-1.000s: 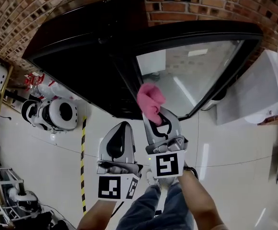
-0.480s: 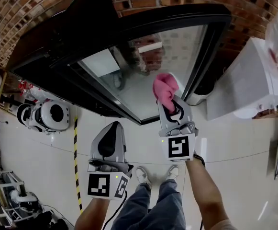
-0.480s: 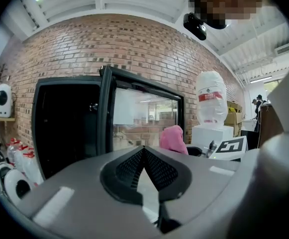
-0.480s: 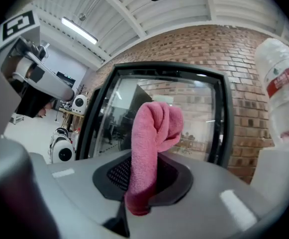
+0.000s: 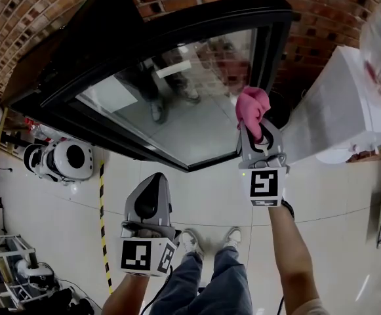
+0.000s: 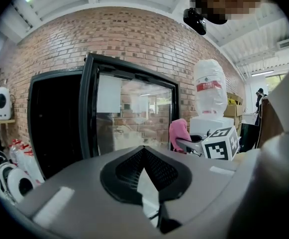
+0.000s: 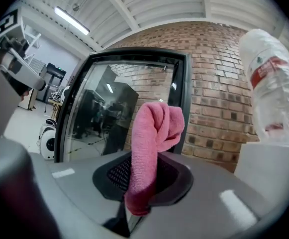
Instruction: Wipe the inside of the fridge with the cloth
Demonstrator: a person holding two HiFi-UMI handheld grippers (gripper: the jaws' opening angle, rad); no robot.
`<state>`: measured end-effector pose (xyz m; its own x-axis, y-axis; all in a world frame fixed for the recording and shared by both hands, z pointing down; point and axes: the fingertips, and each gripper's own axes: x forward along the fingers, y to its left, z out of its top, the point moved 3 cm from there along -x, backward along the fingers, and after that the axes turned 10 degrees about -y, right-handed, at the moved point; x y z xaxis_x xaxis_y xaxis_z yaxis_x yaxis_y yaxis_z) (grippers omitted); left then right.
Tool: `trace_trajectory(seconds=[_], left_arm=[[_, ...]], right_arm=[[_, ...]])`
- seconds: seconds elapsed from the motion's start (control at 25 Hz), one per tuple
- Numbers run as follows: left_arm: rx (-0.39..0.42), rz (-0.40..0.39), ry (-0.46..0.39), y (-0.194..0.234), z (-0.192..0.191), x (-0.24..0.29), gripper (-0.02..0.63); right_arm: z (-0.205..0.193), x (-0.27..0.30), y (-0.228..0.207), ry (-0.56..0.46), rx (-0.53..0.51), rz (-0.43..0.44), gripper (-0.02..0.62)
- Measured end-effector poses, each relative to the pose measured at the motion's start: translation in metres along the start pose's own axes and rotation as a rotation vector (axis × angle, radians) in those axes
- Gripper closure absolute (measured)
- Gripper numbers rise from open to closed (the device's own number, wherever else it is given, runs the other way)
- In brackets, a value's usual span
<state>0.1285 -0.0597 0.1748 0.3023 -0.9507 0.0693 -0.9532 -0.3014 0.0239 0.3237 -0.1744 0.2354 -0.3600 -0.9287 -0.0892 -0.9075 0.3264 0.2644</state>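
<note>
The fridge is a black cabinet against the brick wall, with a dark opening point(image 6: 54, 118) beside its black-framed glass door point(image 5: 177, 104). My right gripper point(image 5: 254, 131) is shut on a pink cloth point(image 5: 251, 108), which sticks up out of the jaws near the door's right frame. In the right gripper view the pink cloth point(image 7: 154, 133) hangs folded between the jaws of the right gripper point(image 7: 149, 169), with the glass door point(image 7: 119, 108) behind it. My left gripper point(image 5: 152, 188) hangs lower, over the floor in front of the door, shut and holding nothing. The left gripper view shows the cloth point(image 6: 178, 132) to the right of the door.
A white water dispenser point(image 5: 367, 104) with a large bottle point(image 7: 273, 83) stands right of the fridge. Round white robots point(image 5: 72, 159) sit on the floor at the left, beside a yellow-and-black tape line point(image 5: 101, 222). My shoes point(image 5: 210, 238) are below the grippers.
My right gripper has carried the pink cloth rightward and up, from the door's lower middle to its right frame. The left gripper has stayed low and shifted slightly left.
</note>
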Motion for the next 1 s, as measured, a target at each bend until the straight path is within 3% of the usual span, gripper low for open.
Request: trace_trajectory(seconds=[0.2,0.44,0.6,0.8,1.0], left_arm=[[-0.015,-0.013,0.011,0.006,-0.006,0.006,0.597],[-0.013,-0.014,0.039,0.038,-0.019,-0.006,0.597],[-0.018,-0.010,0.037,0.069,-0.031,-0.015,0.597],[-0.035,-0.036,0.046,0.102,-0.049,-0.022,0.597],[-0.019,-0.076,0.063,0.114,-0.063,-0.026,0.597]], right_arm=[[0.029,-0.008,0.025,-0.046,-0.057,0.051,0.536],[0.046,-0.009,0.127,-0.033,0.036,0.162,0.537],[0.040,0.000,0.190,-0.021,0.098,0.186,0.537],[0.028,0.009,0.253,-0.002,0.084,0.218,0.537],[0.011,0.013,0.278,-0.001,0.102,0.183,0.536]])
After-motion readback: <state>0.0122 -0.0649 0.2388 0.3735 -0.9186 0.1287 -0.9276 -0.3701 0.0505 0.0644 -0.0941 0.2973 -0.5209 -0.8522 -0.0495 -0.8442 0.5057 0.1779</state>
